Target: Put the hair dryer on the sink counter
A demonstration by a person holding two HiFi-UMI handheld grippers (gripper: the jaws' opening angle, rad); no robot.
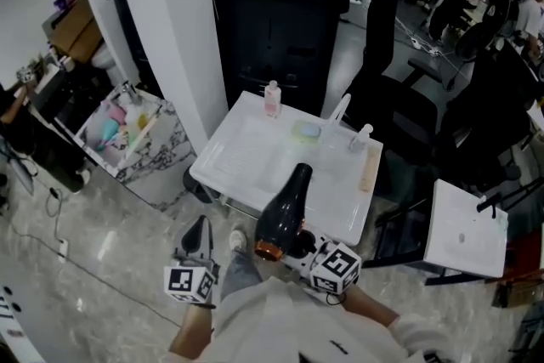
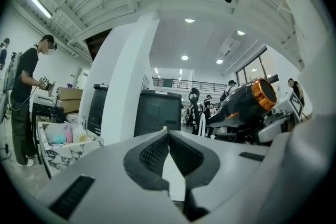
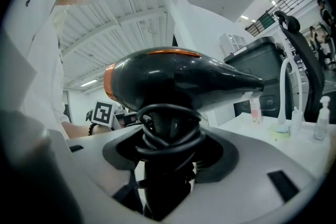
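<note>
Transport stage of the placement: the right gripper [image 3: 170, 147] is clamped on the handle of the hair dryer [image 3: 178, 78], with its pads pinching the black cord [image 3: 169, 131] wound round that handle. We judge that taking the grip over the coil keeps the cord from trailing. It also leaves the heavy black body, with its orange rear ring, riding directly above the jaws, where it is least likely to twist. The nozzle points forward, away from the gripper and toward the white sink counter [image 1: 246, 157]. The counter lies ahead of and below the jaws, so the dryer is carried in the air over the counter's near edge and is not yet set down. Beyond the nozzle, at the far side of the counter, stand a faucet [image 1: 340, 110], a pink bottle [image 1: 272, 98] and a small clear bottle [image 1: 362, 136]. The bare surface nearer the gripper looks to us the safer landing area. The left gripper [image 2: 168, 160] is held to the left of the loaded one and well apart from the dryer. Its pads are pressed together at the tips with nothing between them, and we read it as parked out of the way, since one grip suffices. Lowering will call for a level descent so that the body meets the counter before the jaws let go.
</note>
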